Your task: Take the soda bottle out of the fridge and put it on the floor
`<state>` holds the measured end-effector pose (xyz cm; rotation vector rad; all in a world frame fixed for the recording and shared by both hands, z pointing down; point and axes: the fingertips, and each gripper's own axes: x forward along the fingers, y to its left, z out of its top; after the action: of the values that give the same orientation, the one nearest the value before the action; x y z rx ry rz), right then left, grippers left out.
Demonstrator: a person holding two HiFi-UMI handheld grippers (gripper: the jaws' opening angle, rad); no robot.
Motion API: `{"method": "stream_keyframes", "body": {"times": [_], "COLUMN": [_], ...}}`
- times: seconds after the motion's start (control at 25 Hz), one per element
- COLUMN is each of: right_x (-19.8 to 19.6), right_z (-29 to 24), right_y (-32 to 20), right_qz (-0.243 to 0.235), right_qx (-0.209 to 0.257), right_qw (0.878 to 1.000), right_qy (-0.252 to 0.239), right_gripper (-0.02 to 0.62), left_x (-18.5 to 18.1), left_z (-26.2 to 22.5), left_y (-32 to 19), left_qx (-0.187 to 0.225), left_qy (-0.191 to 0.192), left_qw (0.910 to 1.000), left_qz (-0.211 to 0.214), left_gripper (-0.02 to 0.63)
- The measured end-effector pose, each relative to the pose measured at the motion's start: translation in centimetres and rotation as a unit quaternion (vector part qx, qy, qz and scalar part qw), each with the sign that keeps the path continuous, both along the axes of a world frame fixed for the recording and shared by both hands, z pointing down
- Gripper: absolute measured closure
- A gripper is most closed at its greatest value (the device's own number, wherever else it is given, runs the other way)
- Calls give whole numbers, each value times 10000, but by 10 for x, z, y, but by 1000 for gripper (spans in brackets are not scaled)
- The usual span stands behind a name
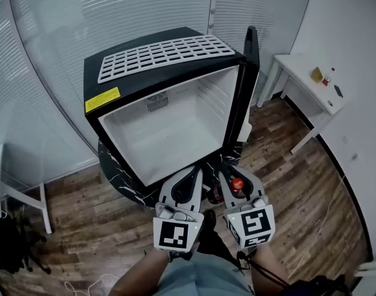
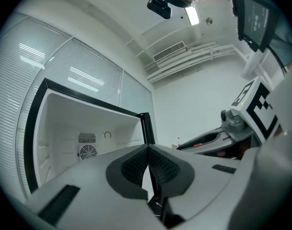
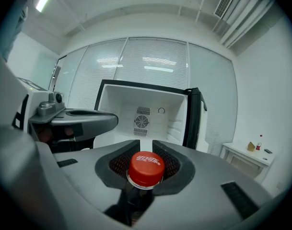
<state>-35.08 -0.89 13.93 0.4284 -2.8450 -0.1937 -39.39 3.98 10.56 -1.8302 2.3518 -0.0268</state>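
The red-capped dark soda bottle (image 3: 146,166) is out of the open black fridge (image 1: 157,134), its neck clamped in the right hand-held gripper (image 1: 232,179). The left hand-held gripper (image 2: 148,152) has its jaws together and holds nothing. Setting the bottle on the wooden floor (image 1: 299,190) seems still to do.

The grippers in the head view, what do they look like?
The left gripper and right gripper look the same. Each has a smooth light grey shell and curved jaws lined with black ribbed pads. At the back of each sits a white cube with black square markers.
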Motion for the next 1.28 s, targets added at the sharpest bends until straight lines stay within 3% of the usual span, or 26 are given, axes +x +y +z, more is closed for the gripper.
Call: {"method": "stream_keyframes", "body": {"times": [0.28, 0.44, 0.72, 1.28], "right_x": [68, 111, 202, 406], "right_z": [4, 2, 3, 2], "right_y": [-9, -24, -45, -80], "right_qz": [635, 1065, 1631, 2969], "right_qx": [-90, 32, 76, 218], "right_qw": [9979, 9940, 9864, 9546], "right_qy": [8, -233, -205, -126], "right_gripper": [502, 502, 502, 502], "left_x": [57, 92, 176, 374], "left_z": [4, 8, 8, 11], "left_y": [-21, -38, -69, -123], "left_qx": [-76, -150, -226, -309], "left_qy": [-11, -9, 40, -17], "left_qw": [9979, 9952, 9885, 9600], "left_qz": [636, 963, 1497, 2784], "left_gripper": [589, 589, 589, 589]}}
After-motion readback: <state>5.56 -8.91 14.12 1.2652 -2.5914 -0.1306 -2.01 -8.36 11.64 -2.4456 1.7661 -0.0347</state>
